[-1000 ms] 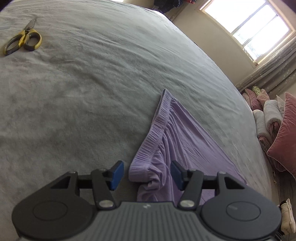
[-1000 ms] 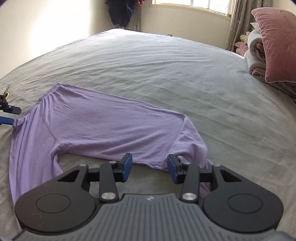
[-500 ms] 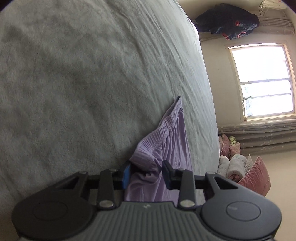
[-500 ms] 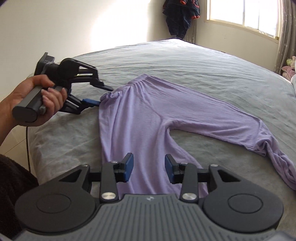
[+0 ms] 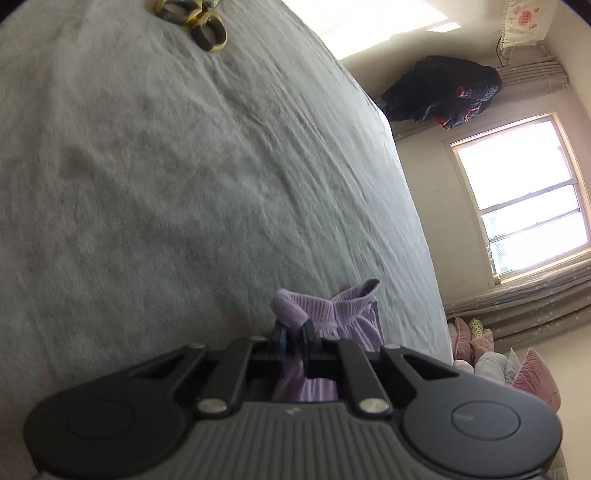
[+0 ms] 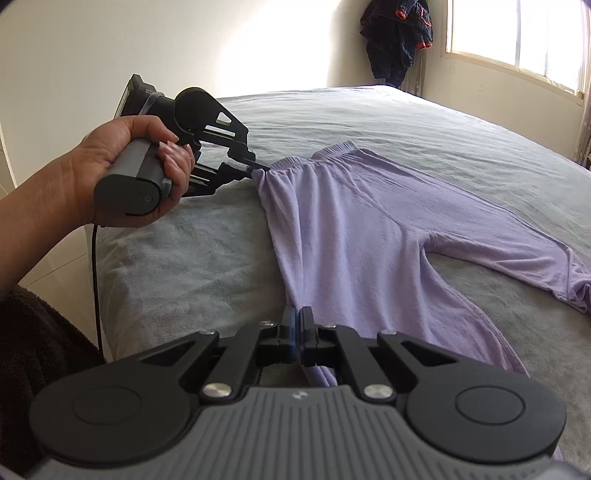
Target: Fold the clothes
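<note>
Purple trousers point(image 6: 369, 229) lie spread on the grey bed point(image 6: 369, 118), waistband at the far left, one leg running right, the other toward me. My left gripper point(image 5: 294, 334) is shut on the near corner of the ribbed waistband point(image 5: 325, 306); it also shows in the right wrist view point(image 6: 255, 168), held by a hand. My right gripper point(image 6: 296, 325) is shut on the edge of the near leg, partway down it.
Yellow-handled scissors point(image 5: 195, 22) lie on the bed far from the trousers. Dark clothes point(image 6: 397, 37) hang in the corner by a window point(image 6: 517, 37). Pillows point(image 5: 517, 373) are piled past the bed's far side. The bed edge point(image 6: 107, 295) is near my left.
Both grippers have closed on the trousers: the left on the waistband corner, the right on the near leg's edge. The left gripper has tilted and lifted the waistband corner a little.
</note>
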`<state>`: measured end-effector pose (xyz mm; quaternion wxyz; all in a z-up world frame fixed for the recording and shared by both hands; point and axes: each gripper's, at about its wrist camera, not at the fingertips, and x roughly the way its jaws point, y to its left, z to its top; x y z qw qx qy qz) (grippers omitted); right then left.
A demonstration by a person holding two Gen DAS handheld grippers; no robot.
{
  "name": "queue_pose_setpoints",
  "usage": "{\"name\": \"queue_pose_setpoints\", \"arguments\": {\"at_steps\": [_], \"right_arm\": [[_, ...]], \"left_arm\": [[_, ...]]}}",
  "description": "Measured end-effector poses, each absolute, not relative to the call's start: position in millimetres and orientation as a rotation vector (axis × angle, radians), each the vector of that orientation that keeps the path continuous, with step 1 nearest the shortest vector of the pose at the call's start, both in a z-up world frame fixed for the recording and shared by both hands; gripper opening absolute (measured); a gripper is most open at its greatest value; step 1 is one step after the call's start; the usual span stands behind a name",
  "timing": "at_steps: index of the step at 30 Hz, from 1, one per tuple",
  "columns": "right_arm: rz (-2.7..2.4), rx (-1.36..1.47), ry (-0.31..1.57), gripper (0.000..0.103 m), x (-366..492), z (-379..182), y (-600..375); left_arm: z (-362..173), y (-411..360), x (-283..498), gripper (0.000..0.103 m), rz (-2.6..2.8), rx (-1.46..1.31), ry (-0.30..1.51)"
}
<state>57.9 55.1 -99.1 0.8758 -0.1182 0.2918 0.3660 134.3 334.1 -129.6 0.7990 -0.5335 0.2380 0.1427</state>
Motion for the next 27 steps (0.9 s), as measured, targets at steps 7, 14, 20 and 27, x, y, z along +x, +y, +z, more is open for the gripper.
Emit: {"name": "queue_pose_setpoints", "arguments": {"at_steps": [7,14,20,27], "right_arm": [[0.817,-0.294,0.644,0.002,48,-110,76],[0.788,-0.189,0.678,0.015,53,-109,63],[0.702,-0.117,0.646,0.034,53,-91,20],[0.524,-0.023,0.644,0.034,74,-84,-52]], "left_arm": [[-134,348,129,0.005,0.404,-0.941,0.544],[-123,333,121,0.017,0.421,-0.754,0.545],[-99,319,112,0.049,0.493,-0.648,0.501],[-80,291,116,0.057,0.406,-0.569,0.489]]}}
